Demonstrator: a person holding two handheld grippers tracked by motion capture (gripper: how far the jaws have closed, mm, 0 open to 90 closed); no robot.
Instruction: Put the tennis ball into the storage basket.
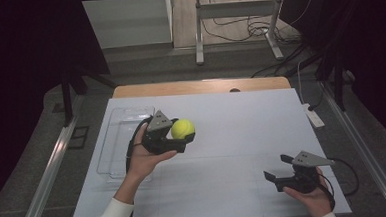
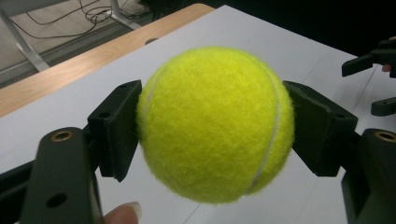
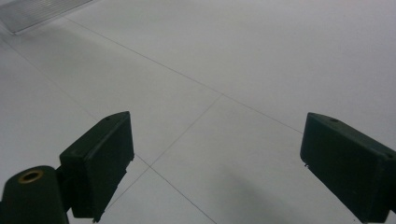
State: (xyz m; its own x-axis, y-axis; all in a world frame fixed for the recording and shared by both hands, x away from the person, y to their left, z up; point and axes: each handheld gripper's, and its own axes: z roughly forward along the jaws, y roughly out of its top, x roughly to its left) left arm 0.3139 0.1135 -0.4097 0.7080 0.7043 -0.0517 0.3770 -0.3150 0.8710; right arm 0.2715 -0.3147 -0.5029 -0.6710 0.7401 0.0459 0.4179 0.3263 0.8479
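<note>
left gripper (image 1: pixel 182 139) clamps tennis ball (image 1: pixel 183 129) across its middle above bench (image 1: pixel 242 131), light, fuzzy, springy, likely grippy; right gripper (image 1: pixel 280 170) wide, empty, near right front corner.

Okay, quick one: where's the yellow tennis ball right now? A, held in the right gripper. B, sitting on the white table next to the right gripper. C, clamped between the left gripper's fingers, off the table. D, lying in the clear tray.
C: the tennis ball sits squeezed between the left gripper's fingers, lifted above the white table.
</note>
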